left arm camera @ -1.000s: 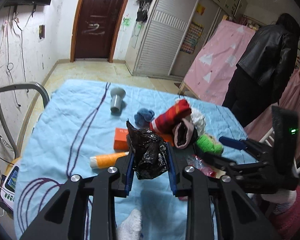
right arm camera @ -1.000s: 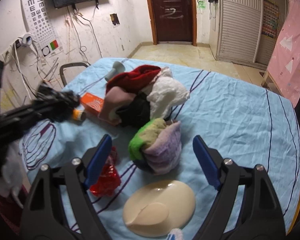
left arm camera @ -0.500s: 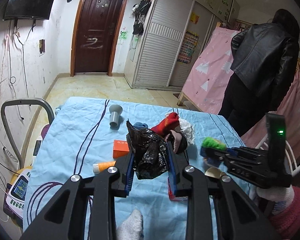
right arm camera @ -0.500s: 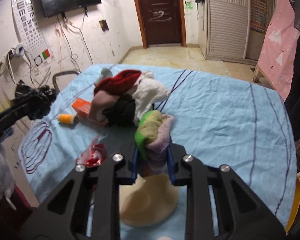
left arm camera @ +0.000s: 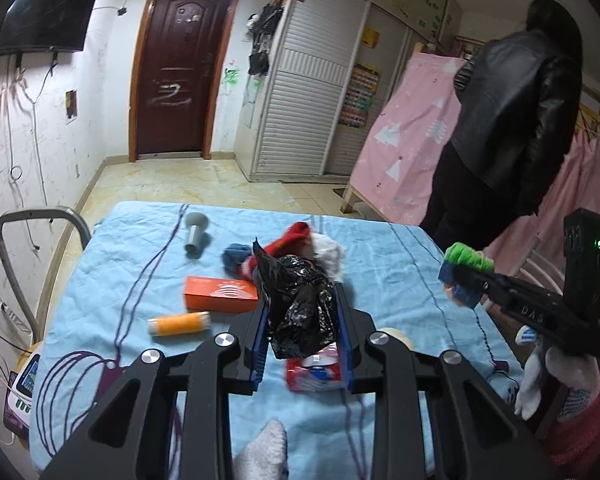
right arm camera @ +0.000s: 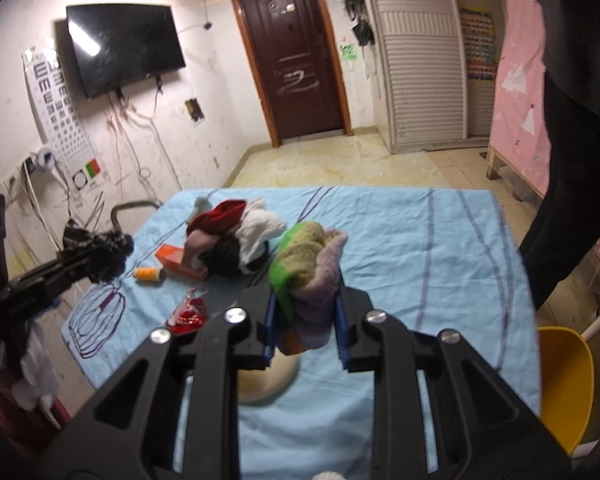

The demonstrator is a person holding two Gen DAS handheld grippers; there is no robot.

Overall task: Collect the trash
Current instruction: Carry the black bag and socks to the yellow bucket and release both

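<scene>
My left gripper (left arm camera: 302, 332) is shut on a crumpled black plastic bag (left arm camera: 296, 300), held above the blue sheet (left arm camera: 120, 280). A green and lilac knitted bundle (right arm camera: 312, 264) is clamped in my right gripper (right arm camera: 306, 320), lifted off the bed; the same bundle (left arm camera: 466, 260) shows at the right in the left wrist view. Below the left jaws lies a red and white wrapper (left arm camera: 314, 372). The red wrapper (right arm camera: 188, 316) also lies left of the right gripper. An orange box (left arm camera: 220, 294) and an orange spool (left arm camera: 178, 324) rest on the sheet.
A pile of clothes (right arm camera: 232, 232) sits mid-bed, with a grey cup (left arm camera: 194, 232) behind it. A cream pad (right arm camera: 268, 380) lies under the right gripper. A person in a black jacket (left arm camera: 512, 120) stands at the right. A yellow bin (right arm camera: 564, 384) is beside the bed.
My right gripper closed on the green and lilac bundle and lifted it off the bed. Both grippers rose and drew back; the left kept hold of the black bag.
</scene>
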